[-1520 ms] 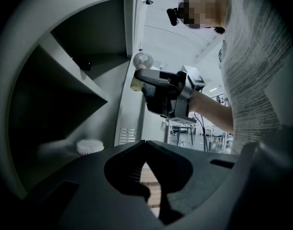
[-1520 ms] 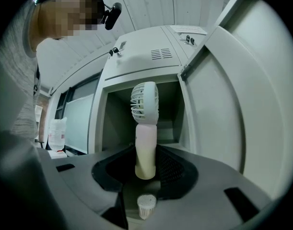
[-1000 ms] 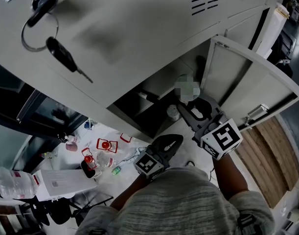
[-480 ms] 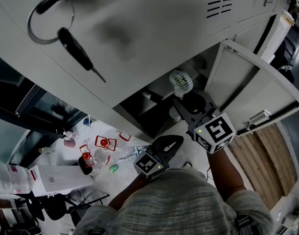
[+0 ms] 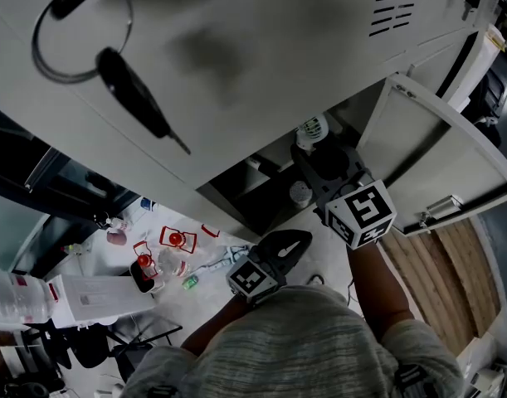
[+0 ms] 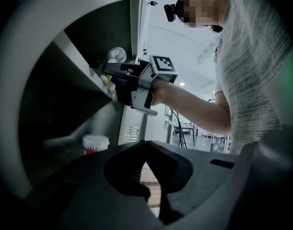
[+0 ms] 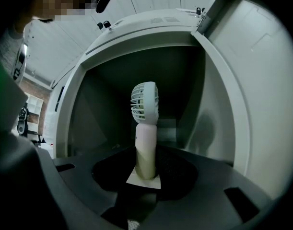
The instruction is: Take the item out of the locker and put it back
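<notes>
Right gripper (image 7: 146,172) clamped on the pale handle of a small white handheld fan (image 7: 145,121), fan upright at the mouth of the open locker (image 7: 218,104), door (image 5: 436,160) standing wide, left gripper (image 6: 145,146) closed on nothing, low before the person's torso, round tub (image 6: 95,143) lower in the locker.

Two grippers (image 6: 145,145) (image 7: 145,174), one fan (image 7: 145,104), one swab jar (image 6: 95,143), one key (image 5: 137,98).

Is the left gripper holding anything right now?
No, the left gripper has its jaws closed together with nothing between them.
</notes>
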### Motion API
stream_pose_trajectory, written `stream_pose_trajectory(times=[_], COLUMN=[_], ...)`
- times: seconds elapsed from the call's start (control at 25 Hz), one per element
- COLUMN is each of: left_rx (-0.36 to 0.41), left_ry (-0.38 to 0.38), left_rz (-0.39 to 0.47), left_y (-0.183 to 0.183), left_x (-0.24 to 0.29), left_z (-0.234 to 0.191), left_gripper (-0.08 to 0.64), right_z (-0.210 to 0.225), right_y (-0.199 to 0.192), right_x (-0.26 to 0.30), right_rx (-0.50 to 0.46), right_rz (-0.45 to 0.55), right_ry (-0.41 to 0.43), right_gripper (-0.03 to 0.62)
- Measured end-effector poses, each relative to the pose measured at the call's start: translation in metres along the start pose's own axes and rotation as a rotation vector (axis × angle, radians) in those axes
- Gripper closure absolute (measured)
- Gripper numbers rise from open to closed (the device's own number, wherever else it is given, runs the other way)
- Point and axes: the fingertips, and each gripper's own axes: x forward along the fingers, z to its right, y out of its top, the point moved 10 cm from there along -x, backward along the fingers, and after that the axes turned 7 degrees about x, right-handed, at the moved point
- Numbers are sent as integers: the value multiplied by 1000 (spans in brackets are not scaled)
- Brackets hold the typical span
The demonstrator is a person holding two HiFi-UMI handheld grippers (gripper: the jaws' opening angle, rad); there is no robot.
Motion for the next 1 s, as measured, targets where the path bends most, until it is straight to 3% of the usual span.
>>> stream_pose_trajectory(times=[0.56,1.0], left_rx=[3,0], left_ry=[2,3], left_rz=[2,5], left_y=[0,1], left_x=[0,0], left_z=[-3,0], left_gripper=[552,552], right_z=[8,6], right_y=[-2,-8], right_x=[20,19], right_rx=[-25,-47], right_rz=[19,9], right_ry=[-64,-37], right_gripper=[451,437])
